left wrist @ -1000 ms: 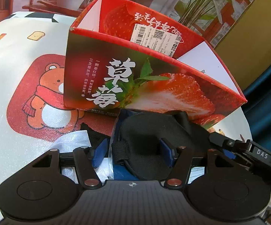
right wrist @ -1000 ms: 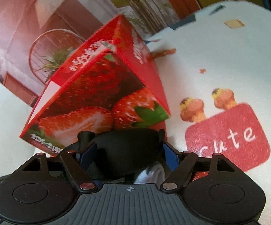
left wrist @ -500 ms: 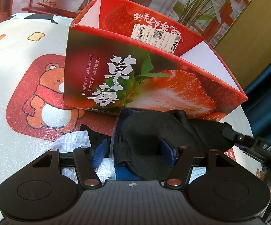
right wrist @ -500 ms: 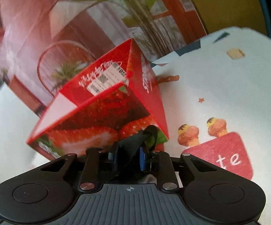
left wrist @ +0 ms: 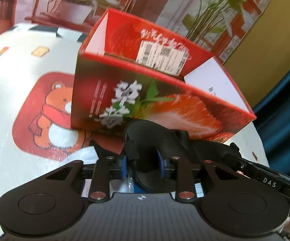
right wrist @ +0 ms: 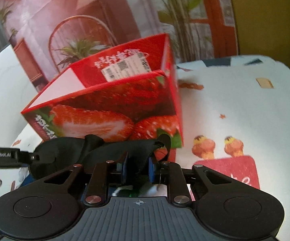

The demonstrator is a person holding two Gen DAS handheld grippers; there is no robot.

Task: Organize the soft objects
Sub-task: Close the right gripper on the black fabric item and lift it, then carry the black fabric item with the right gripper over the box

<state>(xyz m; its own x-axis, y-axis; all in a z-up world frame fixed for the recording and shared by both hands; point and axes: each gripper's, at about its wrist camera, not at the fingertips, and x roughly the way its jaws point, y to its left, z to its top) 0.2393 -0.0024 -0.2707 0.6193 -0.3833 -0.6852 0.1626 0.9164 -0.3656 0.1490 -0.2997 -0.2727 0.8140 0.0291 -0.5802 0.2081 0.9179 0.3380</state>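
Note:
A black eye mask (left wrist: 147, 134) is stretched between both grippers, just in front of an open red strawberry box (left wrist: 145, 92). In the left wrist view my left gripper (left wrist: 141, 164) is closing, its blue pads squeezing the mask's folded left end. My right gripper (right wrist: 137, 166) is shut on the mask's (right wrist: 64, 150) other end, near its strap. The box (right wrist: 114, 100) stands directly behind. Each gripper's finger shows at the edge of the other's view: the right gripper (left wrist: 269, 180) and the left gripper (right wrist: 4, 154).
A white cloth (left wrist: 80, 154) and a blue item (left wrist: 138, 188) lie under the left gripper. The tablecloth carries a bear print (left wrist: 50, 110) and a red patch (right wrist: 235, 170). A printed plant backdrop stands behind the box, and a teal curtain (left wrist: 285, 130) hangs to the right.
Both grippers have closed on the mask, the right first, then the left. The right gripper rolled and rose a little, lifting its end so the mask now stretches between them.

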